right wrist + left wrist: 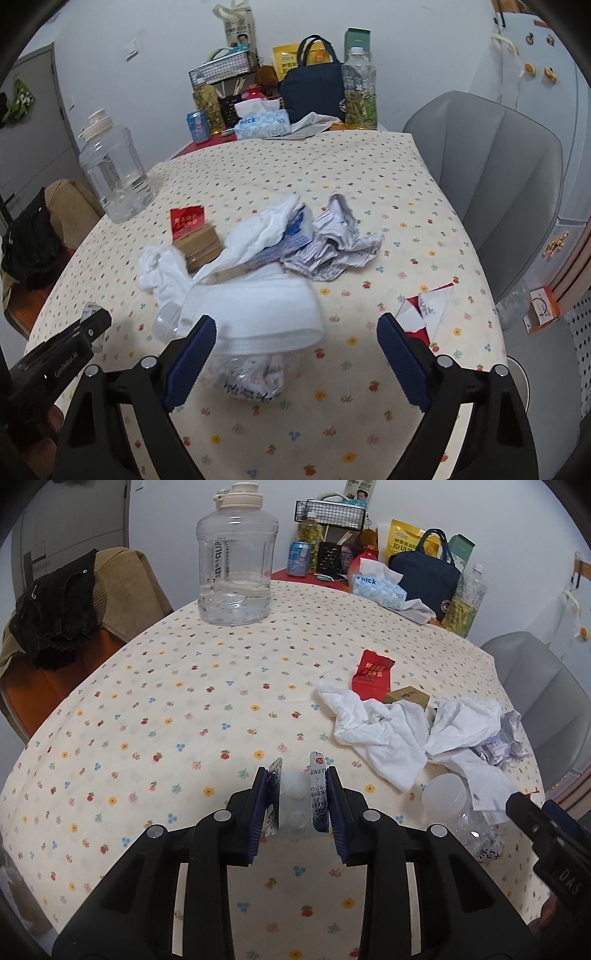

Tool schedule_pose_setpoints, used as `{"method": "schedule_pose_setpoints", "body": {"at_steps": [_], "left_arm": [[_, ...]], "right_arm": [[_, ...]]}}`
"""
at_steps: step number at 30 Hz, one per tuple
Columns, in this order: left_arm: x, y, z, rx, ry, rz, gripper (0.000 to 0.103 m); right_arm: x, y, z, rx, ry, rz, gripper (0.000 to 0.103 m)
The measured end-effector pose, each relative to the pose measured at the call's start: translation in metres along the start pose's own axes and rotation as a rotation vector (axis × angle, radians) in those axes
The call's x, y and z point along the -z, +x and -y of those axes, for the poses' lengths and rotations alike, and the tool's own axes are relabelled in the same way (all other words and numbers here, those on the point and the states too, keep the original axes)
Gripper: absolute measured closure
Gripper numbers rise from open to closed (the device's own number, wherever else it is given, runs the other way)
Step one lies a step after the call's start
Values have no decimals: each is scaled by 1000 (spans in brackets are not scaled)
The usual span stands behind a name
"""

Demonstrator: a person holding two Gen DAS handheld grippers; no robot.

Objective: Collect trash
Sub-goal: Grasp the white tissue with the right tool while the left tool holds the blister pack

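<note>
L fingers (pixel 295 801) narrow, clamped on a used blister pack (pixel 294 805): foil edges bent up against both pads, clear bubbles showing in the gap, pack lifted off the table (pixel 147 709). Grip is on the curled edges only. Risk: thin foil could slide or buckle out if I tilt or swing quickly, since the pack is folded, not flat.

R fingers (pixel 295 354) wide apart, holding nothing. They hover over the near end of the trash pile: crushed clear bottle (pixel 255 373) between and below them, white towel (pixel 255 314) draped over it. Risk: closing here may catch towel only, or bottle could squirt out, being round and slick. L pad sits close to towel edge; touching or not, can't tell.

Farther: torn red/white wrapper (pixel 428 306) to R of pile, crumpled printed paper (pixel 332 243), tissues (pixel 162 269), brown box (pixel 199 243), red packet (pixel 186 221). Beyond, water jug (pixel 114 173), not trash, I judge. No bin visible, so drop point unknown.
</note>
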State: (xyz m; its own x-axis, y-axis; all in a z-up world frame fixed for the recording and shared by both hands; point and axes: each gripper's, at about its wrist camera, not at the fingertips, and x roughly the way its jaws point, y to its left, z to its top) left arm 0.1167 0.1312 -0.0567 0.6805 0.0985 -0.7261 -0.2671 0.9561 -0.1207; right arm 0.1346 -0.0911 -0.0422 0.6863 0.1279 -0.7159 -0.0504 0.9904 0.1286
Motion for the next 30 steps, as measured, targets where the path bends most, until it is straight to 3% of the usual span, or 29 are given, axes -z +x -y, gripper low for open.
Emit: {"method": "schedule_pose_setpoints", "body": {"at_steps": [7, 9, 11, 14, 30], "left_arm": [[1, 16, 11, -3, 13, -27, 72], [0, 19, 15, -6, 15, -30, 72], [0, 21, 17, -8, 17, -30, 72], [0, 21, 21, -6, 23, -26, 72], [10, -9, 41, 14, 58, 25, 72]], "right_arm": [[0, 19, 6, -40, 13, -56, 38], [0, 20, 6, -63, 13, -61, 53], [-1, 21, 5, -77, 8, -67, 81], [0, 21, 6, -100, 11, -74, 94], [15, -19, 17, -126, 12, -11, 98]]}}
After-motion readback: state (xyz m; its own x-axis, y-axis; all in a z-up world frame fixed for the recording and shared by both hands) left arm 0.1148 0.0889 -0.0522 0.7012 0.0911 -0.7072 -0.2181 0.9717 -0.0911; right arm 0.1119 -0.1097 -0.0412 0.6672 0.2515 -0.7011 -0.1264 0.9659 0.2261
